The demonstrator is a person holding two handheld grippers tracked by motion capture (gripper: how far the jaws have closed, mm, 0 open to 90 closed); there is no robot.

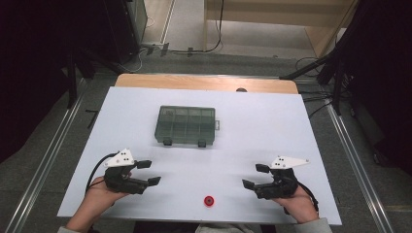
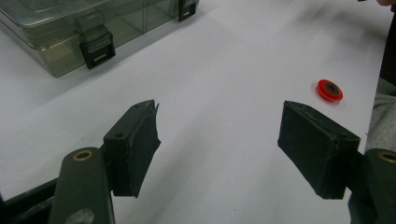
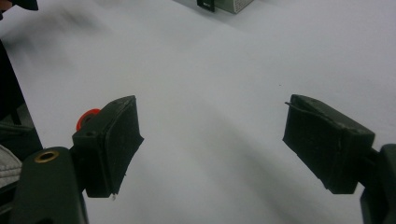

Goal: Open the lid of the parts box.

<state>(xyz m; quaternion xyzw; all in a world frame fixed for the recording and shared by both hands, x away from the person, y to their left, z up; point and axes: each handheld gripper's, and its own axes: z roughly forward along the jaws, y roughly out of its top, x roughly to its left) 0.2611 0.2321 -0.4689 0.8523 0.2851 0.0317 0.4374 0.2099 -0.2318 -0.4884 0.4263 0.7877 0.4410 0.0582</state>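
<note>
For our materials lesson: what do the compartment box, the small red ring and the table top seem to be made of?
Compartment box: likely clear smoke-tinted plastic; its dividers show through, with black latches. Small red ring: probably glossy plastic with a dark centre, too small to be sure. Table top: smooth matt white board, perhaps laminate.

Small red disc (image 1: 209, 200) flat near the table's front edge; closed translucent compartment box (image 1: 185, 124) mid-table.

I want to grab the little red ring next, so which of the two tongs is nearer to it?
The right tongs. The red ring lies at the near table edge, just inward of them, while the left tongs are farther off. Both are open and empty.
</note>
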